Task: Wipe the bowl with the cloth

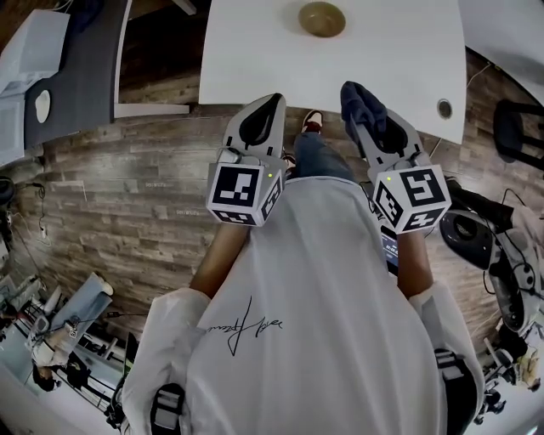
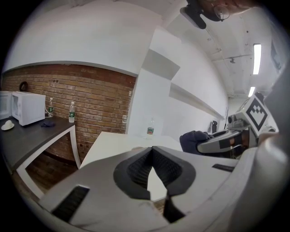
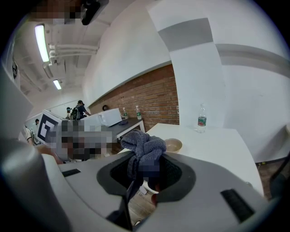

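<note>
Right claw [image 3: 147, 168] clamped on the bunched grey cloth [image 3: 144, 146], carried ready for wiping. Left claw [image 2: 152, 152] closed, empty. Tan bowl [image 1: 321, 19] sits far on the white tabletop [image 1: 255, 59], well apart from both claws.

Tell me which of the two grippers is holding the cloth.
The right gripper: the grey cloth is bunched between its jaws, while the left gripper has its jaws together on nothing.

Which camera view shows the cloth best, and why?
The right gripper view: the cloth sits close and central, bunched between the jaws. The head view shows it small, from above; the left gripper view shows only a dark lump off to the side.
</note>
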`<state>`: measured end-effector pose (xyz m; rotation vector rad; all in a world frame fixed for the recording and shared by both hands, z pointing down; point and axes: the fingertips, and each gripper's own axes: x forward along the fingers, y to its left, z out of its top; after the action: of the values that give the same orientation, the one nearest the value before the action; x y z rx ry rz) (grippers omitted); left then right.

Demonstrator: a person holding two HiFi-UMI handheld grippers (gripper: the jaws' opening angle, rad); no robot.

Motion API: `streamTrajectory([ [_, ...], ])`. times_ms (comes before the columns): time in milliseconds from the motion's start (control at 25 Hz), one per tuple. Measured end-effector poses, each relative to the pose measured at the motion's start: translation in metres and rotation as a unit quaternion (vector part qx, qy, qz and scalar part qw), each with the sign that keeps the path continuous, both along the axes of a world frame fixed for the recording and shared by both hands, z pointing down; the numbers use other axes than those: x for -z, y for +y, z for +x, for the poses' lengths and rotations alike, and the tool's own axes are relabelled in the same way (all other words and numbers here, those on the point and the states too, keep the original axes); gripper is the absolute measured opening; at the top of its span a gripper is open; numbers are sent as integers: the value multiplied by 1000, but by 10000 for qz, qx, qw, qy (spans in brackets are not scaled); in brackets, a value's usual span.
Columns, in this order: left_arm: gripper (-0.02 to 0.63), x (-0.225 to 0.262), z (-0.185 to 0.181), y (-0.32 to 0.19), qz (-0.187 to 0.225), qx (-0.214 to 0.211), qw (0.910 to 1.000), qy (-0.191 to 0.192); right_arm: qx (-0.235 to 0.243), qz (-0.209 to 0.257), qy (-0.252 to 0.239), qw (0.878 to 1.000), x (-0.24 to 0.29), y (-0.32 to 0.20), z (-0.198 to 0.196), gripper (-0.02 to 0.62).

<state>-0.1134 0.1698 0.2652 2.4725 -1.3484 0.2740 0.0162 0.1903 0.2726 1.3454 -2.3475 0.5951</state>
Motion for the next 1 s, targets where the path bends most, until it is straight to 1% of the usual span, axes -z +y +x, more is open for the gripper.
streamTrajectory([
  [320,-3,-3,17,-48,-119,-103,9999,-31,14,-137,-145,9998,-9,-43,6,104],
  [560,-3,-7,26,-87,-218,-193,9995,-97,39,-190,-41,9998,-18,-79,9,104],
  [840,-3,-8,51,-129,-221,-293,9992,-159,-38,-265,-135,9995,-21,-114,35,104],
  [1000,-5,-11,60,-148,-237,-214,9994,-143,22,-263,-162,9995,-25,-134,49,104],
])
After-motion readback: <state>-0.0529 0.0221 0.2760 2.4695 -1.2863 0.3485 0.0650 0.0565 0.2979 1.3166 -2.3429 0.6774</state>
